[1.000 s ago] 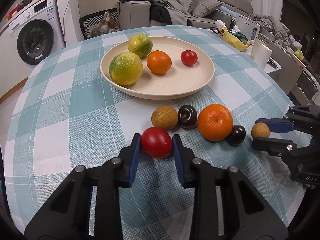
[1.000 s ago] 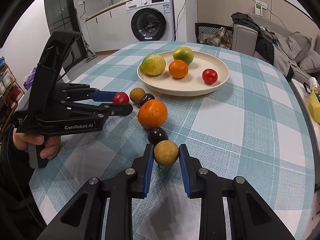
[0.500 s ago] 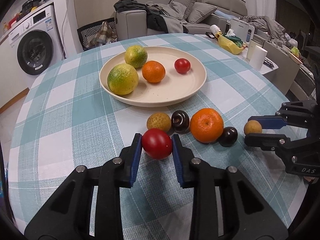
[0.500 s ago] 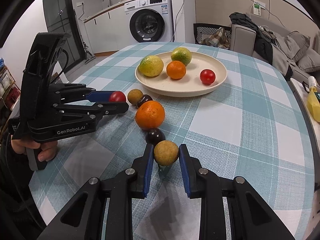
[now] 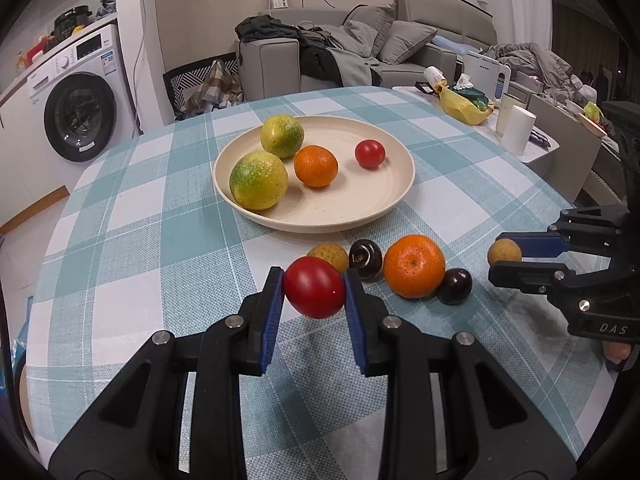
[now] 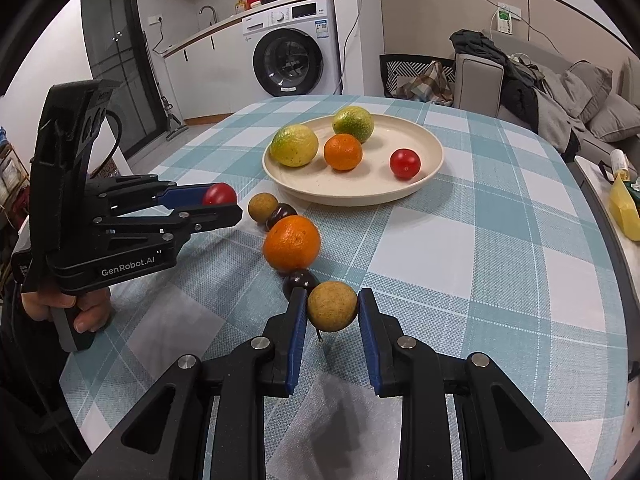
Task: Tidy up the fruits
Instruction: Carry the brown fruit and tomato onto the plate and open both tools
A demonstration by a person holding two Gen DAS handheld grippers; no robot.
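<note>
My left gripper (image 5: 314, 280) is shut on a red tomato (image 5: 314, 296), held just above the checked cloth. My right gripper (image 6: 332, 298) is shut on a small tan round fruit (image 6: 332, 310), also slightly off the cloth. Each gripper shows in the other's view: the right gripper (image 5: 500, 256) at the right edge, the left gripper (image 6: 226, 202) at the left. Beyond them a cream plate (image 5: 392, 208) holds two yellow-green citrus (image 5: 259, 179), a small orange (image 5: 316, 166) and a tomato (image 5: 370, 154). Between plate and grippers lie a tan fruit (image 5: 330, 254), a big orange (image 5: 414, 266) and two dark fruits (image 5: 454, 286).
The round table (image 5: 120, 240) drops off at left and right. A side table at the right carries a white cup (image 5: 518, 130) and a yellow bag (image 5: 460, 106). A washing machine (image 5: 76, 116) and a sofa (image 5: 360, 52) stand behind. A hand (image 6: 80, 312) grips the left tool.
The left gripper has lifted the tomato off the cloth and tilted up, so the tomato now overlaps the tan fruit behind it. The right gripper has stayed in place with its fruit.
</note>
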